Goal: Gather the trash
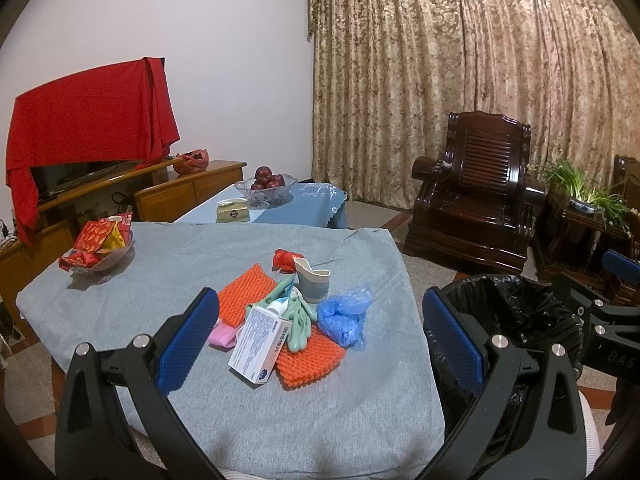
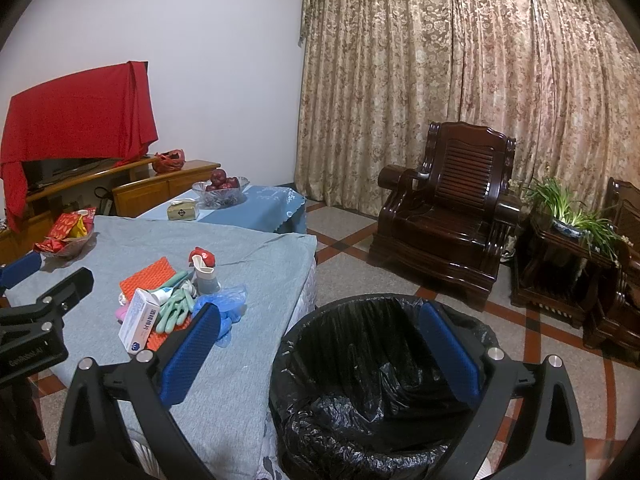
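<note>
While wide open, both tools [image 1: 320,336] [image 2: 320,344] hold nothing.

table [image 1: 120,280], grey cloth | trash pile [image 1: 288,320] centre | snack bowl [image 1: 100,256] far-left corner

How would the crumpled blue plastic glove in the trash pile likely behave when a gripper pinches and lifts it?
The blue plastic glove looks thin, crumpled and translucent, so it is probably floppy and very light. It would likely sag from the fingers and may slip. It overlaps the orange foam net, which it could drag.
</note>
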